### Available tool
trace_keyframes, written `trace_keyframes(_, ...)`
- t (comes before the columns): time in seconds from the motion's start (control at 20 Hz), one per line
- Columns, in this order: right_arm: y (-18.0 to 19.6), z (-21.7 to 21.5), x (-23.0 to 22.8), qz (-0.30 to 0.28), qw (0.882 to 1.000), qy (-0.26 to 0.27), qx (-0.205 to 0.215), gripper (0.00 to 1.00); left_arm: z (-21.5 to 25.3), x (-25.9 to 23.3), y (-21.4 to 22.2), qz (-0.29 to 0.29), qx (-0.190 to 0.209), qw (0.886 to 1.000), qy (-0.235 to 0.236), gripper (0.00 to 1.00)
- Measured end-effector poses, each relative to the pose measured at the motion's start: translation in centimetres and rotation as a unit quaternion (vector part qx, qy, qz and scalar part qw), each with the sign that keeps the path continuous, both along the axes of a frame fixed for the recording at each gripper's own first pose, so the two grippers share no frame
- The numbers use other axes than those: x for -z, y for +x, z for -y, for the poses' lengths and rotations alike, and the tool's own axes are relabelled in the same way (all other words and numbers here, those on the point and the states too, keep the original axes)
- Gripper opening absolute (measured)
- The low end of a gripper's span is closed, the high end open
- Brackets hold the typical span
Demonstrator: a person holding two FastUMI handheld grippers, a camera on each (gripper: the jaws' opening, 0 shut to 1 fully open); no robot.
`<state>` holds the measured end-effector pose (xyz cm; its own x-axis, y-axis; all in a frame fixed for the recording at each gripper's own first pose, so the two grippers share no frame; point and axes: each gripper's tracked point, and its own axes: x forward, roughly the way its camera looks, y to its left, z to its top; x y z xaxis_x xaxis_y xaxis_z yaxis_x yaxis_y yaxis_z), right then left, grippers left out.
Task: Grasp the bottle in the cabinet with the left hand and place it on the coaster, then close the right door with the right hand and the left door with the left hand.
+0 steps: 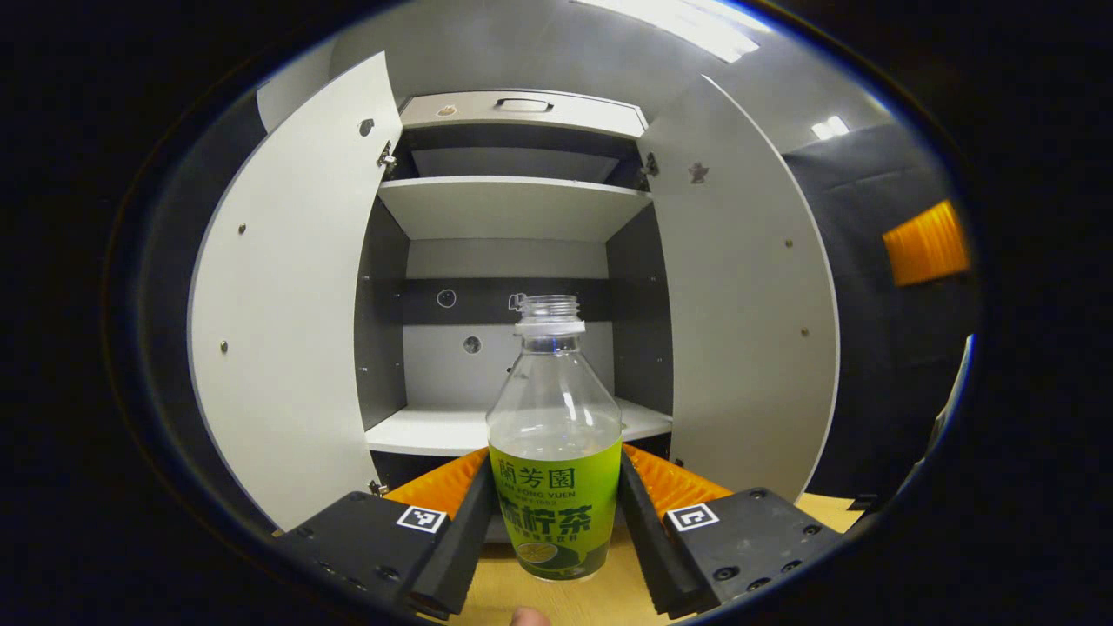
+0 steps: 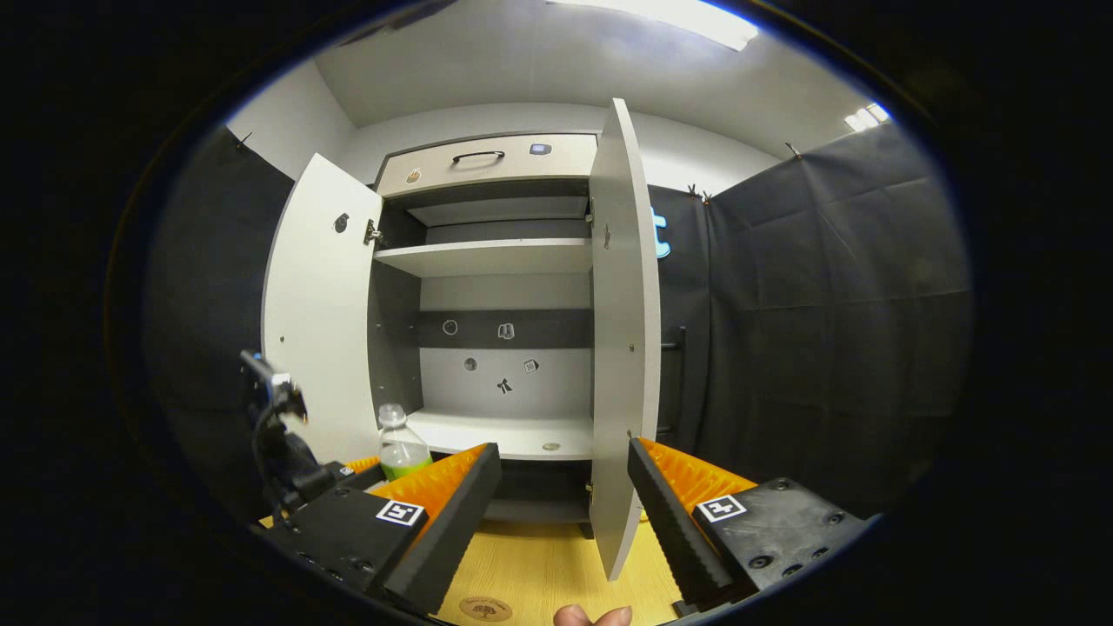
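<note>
While the left gripper [image 1: 556, 522] clamps the bottle [image 1: 555, 452] upright, clear of the cabinet [image 1: 513, 209] for the coaster [image 2: 485, 607], the right gripper [image 2: 563, 513] waits open, empty, near the right door [image 2: 622, 348].

Gripper hardware, both units

Left gripper [image 1: 556, 530] and right gripper [image 2: 563, 522]: blocky bodies, square fiducial tags on top, round screw heads at 5 and 7 o'clock, ribbed inner finger faces. Fingertip [image 2: 594, 616] at 6 o'clock.

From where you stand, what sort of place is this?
Probably a mock-up room for recording chores, not a real kitchen: black cloth walls surround a lone white cabinet on a wooden table, its doors open and shelves bare.
</note>
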<state>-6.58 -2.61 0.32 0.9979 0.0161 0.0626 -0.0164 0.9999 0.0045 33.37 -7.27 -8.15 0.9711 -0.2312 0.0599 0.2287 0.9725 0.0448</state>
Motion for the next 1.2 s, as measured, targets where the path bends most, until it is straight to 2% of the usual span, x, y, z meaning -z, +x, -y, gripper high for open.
trace_keyframes(0.25,-0.3,0.8,-0.1,0.001,1.000,-0.026,0.002,0.98,2.3,2.2,-1.8,-0.025,0.044,0.999,-0.018,0.77)
trace_keyframes(0.4,-0.4,1.3,-0.5,0.001,1.000,-0.018,0.000,0.98,3.0,3.3,-2.5,-0.035,0.059,0.997,-0.027,0.77)
trace_keyframes(0.55,-0.1,2.2,-0.4,-0.004,1.000,-0.016,0.006,0.98,2.8,4.8,-3.2,-0.057,0.064,0.996,-0.016,0.77)
trace_keyframes(0.7,0.0,3.2,-0.4,-0.007,0.999,-0.031,0.011,0.98,3.5,6.0,-3.8,-0.074,0.074,0.994,-0.032,0.77)
trace_keyframes(0.8,0.0,3.9,-0.6,-0.011,0.999,-0.034,0.014,0.98,3.3,6.8,-4.0,-0.082,0.075,0.994,-0.023,0.77)
trace_keyframes(1.2,-0.6,4.6,1.3,-0.048,0.997,-0.049,0.020,0.98,3.4,8.0,-4.0,-0.087,0.096,0.992,-0.006,0.77)
